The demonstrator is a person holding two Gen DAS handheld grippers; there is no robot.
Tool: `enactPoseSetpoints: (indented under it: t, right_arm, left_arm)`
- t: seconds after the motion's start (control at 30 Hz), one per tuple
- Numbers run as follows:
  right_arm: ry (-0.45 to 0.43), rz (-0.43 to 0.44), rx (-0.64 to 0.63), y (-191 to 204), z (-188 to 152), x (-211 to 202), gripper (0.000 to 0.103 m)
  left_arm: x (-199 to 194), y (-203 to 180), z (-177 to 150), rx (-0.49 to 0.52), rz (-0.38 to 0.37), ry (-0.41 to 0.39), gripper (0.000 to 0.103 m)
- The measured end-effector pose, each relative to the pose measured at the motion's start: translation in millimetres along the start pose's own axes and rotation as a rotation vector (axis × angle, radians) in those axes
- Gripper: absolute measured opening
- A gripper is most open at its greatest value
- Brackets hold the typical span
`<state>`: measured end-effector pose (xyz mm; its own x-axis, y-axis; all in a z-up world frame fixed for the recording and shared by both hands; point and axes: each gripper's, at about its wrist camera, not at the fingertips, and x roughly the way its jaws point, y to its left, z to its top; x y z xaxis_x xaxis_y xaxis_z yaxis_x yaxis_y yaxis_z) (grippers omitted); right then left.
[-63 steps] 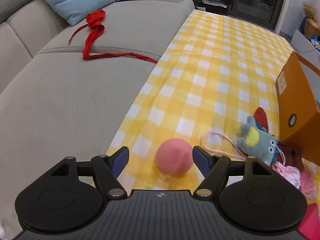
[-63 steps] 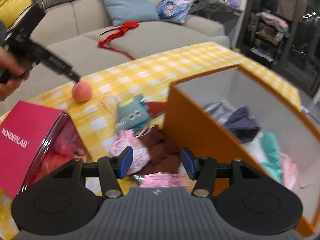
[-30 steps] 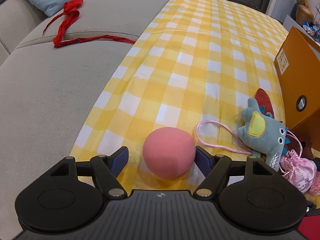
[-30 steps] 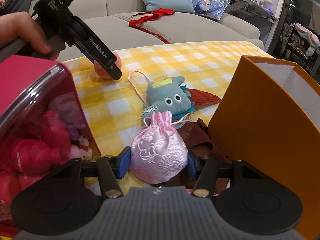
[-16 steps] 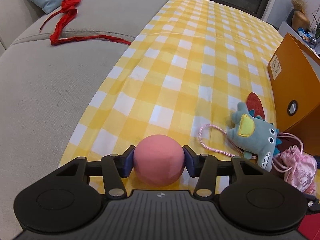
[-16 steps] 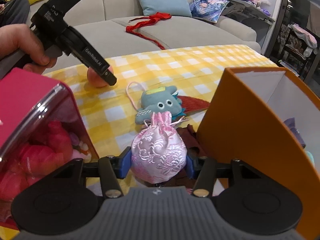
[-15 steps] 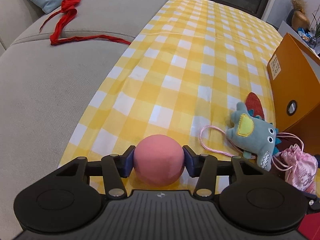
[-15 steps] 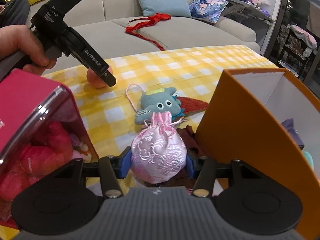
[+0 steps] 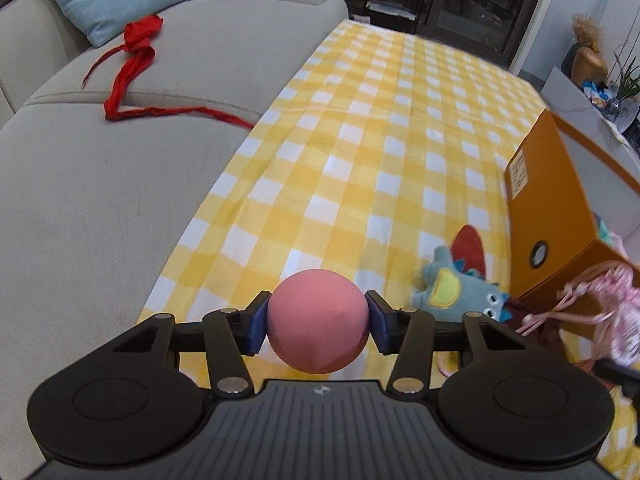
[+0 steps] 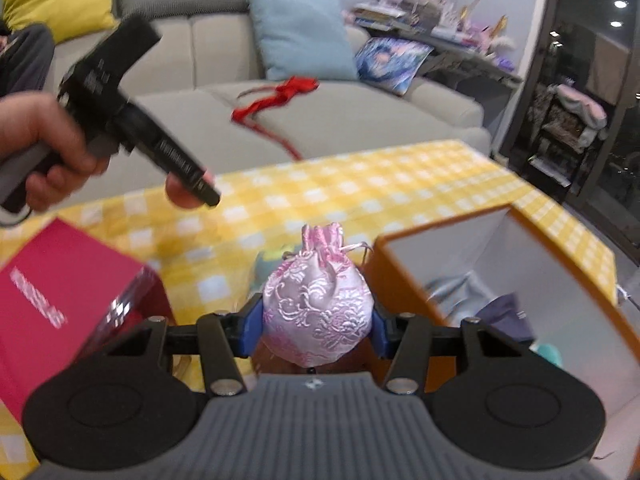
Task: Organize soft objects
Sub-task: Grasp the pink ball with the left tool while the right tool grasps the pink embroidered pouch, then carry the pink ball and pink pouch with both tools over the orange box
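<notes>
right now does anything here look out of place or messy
A red ribbon lies tangled across the grey sofa, its tail trailing to the checked cloth. A teal plush toy lies loose on the cloth beside the orange box, not inside it.

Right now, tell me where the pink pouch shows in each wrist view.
Left wrist view: the pink pouch is blurred at the right edge, in front of the orange box.
Right wrist view: low centre, clamped in the right gripper.
Shared landmark: the red ribbon on the sofa.
</notes>
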<state>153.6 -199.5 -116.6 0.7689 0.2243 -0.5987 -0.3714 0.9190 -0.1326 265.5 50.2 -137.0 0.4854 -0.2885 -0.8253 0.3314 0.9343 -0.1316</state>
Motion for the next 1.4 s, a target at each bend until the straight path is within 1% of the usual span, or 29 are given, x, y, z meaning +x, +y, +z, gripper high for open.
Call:
enactPoseSetpoints:
  t: [0.17,0.33,0.4,0.53,0.63,0.8,0.97,1.1,1.27,1.4]
  right_arm:
    - [-0.079,-0.048,0.057,-18,13,-25,0.052]
    - [-0.127,-0.110,0.085,-36,21,-40,0.052]
    - [-0.127,-0.141,0.088,-44,22,-42,0.052]
    - [-0.106,-0.212,0.091,-56,19,-45,0.052]
    - [-0.086,-0.274,0.119,-68,20,-49,0.052]
    - [-0.080,-0.406,0.195,-92,19,-64,0.052]
    - [-0.106,-0.502,0.286,-119,15,-84,0.052]
    - [-0.116,-0.539,0.364,-141,8,-94,0.052]
    - [-0.115,-0.570,0.426,-161,-1,-97,0.052]
    - [-0.097,-0.584,0.448,-170,-9,-93,0.052]
  left_arm:
    - [-11,-5,3,-0.001,-0.019,-0.025,0.057]
    - [-25,-13,3,0.027,-0.034,-0.044,0.057]
    - [-30,-15,2,0.039,-0.038,-0.047,0.057]
    - [-41,-20,2,0.030,-0.051,-0.050,0.057]
    - [-54,-32,5,0.059,-0.056,-0.065,0.057]
    - [-73,-64,14,0.129,-0.057,-0.092,0.057]
    - [-90,-106,33,0.189,-0.081,-0.129,0.057]
    - [-98,-145,47,0.246,-0.106,-0.157,0.057]
    - [-101,-191,61,0.310,-0.142,-0.179,0.057]
    - [-91,-221,69,0.350,-0.178,-0.163,0.057]
